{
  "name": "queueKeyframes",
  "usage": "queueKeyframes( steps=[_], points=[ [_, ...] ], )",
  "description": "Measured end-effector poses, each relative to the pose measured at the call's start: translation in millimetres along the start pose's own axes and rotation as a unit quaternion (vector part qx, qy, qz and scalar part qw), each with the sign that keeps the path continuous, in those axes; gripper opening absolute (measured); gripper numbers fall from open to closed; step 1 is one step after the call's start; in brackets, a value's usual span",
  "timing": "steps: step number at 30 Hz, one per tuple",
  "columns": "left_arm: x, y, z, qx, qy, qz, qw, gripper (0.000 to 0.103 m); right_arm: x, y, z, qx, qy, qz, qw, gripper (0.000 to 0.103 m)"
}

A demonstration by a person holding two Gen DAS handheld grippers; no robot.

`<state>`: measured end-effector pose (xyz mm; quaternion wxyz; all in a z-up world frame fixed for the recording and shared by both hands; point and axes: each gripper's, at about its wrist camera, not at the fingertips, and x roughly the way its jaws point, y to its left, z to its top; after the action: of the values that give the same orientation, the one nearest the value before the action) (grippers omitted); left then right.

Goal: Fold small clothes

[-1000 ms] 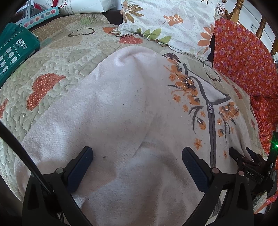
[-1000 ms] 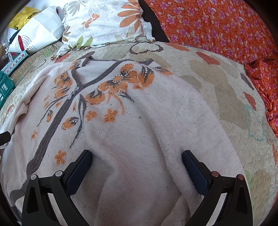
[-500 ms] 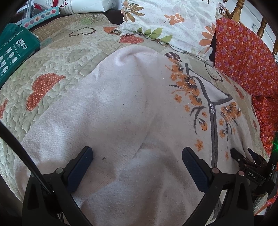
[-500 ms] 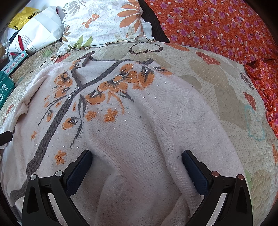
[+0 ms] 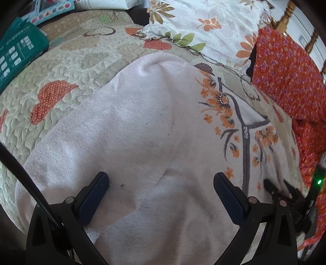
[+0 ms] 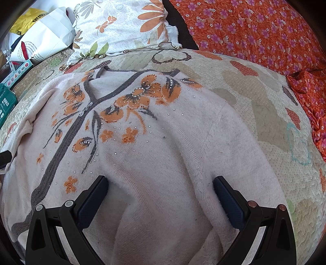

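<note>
A pale pink knit cardigan (image 5: 130, 126) with orange flowers and grey trim lies spread on a quilted bedspread (image 5: 67, 61). My left gripper (image 5: 161, 181) hangs open just above its left side, over a sleeve folded across the body, with nothing between the fingers. In the right wrist view the same cardigan (image 6: 154, 150) fills the middle, its flowered front toward the far left. Open and holding nothing, my right gripper (image 6: 161, 181) hovers over the right sleeve area. The right gripper's black tips (image 5: 285, 193) show at the left view's right edge.
A floral white pillow (image 6: 122, 26) and an orange flowered blanket (image 6: 254, 30) lie at the bed's far side. A green box (image 5: 18, 53) and a white paper bag (image 6: 44, 38) sit at the left. A wooden bedpost (image 5: 285, 14) stands behind.
The left view has shifted slightly, so the cardigan sits a little lower in frame. The right gripper has not moved. Both stay open.
</note>
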<state>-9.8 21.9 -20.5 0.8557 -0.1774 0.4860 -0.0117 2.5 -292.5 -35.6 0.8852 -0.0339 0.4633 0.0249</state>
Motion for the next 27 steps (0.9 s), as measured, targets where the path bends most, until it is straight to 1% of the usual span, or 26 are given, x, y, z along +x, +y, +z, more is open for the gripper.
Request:
queueKeyframes(
  steps=[2,4,8,12,16,19,23,27],
  points=[
    [-4,-1,4,-0.017,0.000,-0.017,0.9997,0.102,0,0,0,0.000,0.000,0.000,1.000,0.103],
    [-7,-5,7,-0.019,-0.003,-0.026,0.9995,0.102,0,0,0,0.000,0.000,0.000,1.000,0.103],
    [-10,-16,9,0.006,-0.012,-0.026,0.9996,0.102,0,0,0,0.000,0.000,0.000,1.000,0.103],
    [-14,-9,8,0.012,-0.030,-0.023,0.9992,0.102,0,0,0,0.000,-0.001,0.000,1.000,0.103],
    [-10,10,14,-0.023,-0.022,-0.027,0.9991,0.102,0,0,0,-0.001,-0.001,0.000,1.000,0.103],
    [-12,20,20,-0.043,-0.031,-0.020,0.9984,0.102,0,0,0,-0.001,-0.001,0.000,1.000,0.103],
    [-23,15,27,-0.032,-0.056,-0.007,0.9979,0.102,0,0,0,-0.001,-0.001,-0.001,1.000,0.103],
    [-34,6,28,-0.008,-0.073,-0.009,0.9973,0.102,0,0,0,-0.001,-0.001,-0.001,1.000,0.103]
  ],
)
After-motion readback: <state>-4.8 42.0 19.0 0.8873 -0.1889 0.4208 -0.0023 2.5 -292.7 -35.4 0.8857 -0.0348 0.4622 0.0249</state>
